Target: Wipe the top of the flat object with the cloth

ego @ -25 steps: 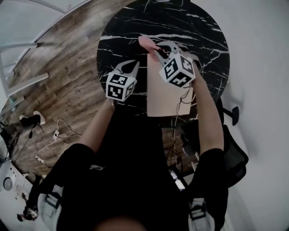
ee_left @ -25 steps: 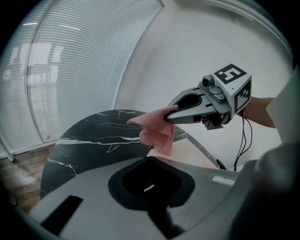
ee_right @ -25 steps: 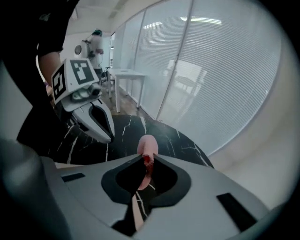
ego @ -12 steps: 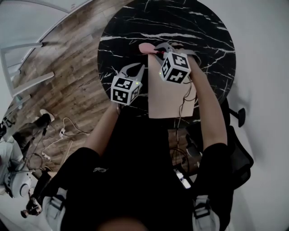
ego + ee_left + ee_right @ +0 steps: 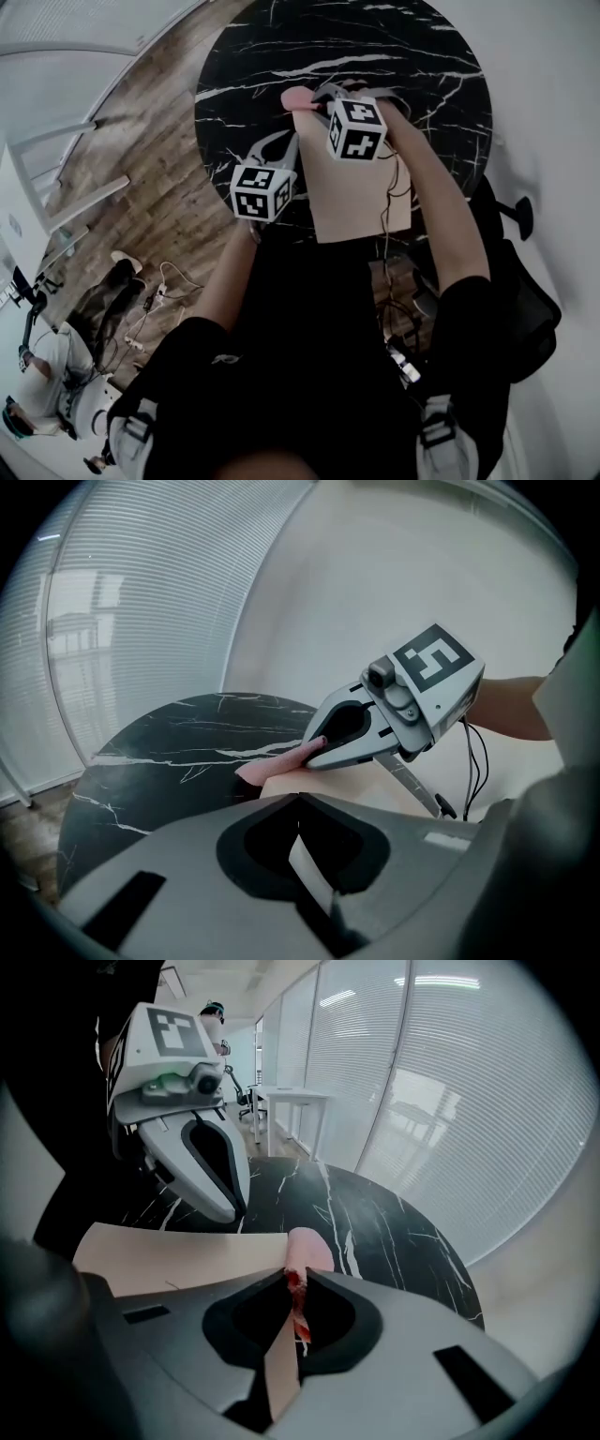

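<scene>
Right gripper (image 5: 317,101), fingers clamped on pink cloth (image 5: 298,97), has slid to board's (image 5: 361,197) far-left corner. Left gripper (image 5: 281,145), fingers closed and empty, has edged closer. Stroke looks spent.

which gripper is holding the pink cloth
The right gripper, its jaws shut on the pink cloth; the left gripper pinches the edge of the beige board instead.

The flat object (image 5: 352,202) lies at the near edge of the desk (image 5: 412,56), right of its middle. The cloth (image 5: 298,97) sits at the flat object's far left corner, partly over the desk, between the jaws of the right gripper (image 5: 323,98), which reaches over the flat object from its right side. The left gripper (image 5: 284,150) stands just beside the flat object's left edge, nearer than the cloth.
</scene>
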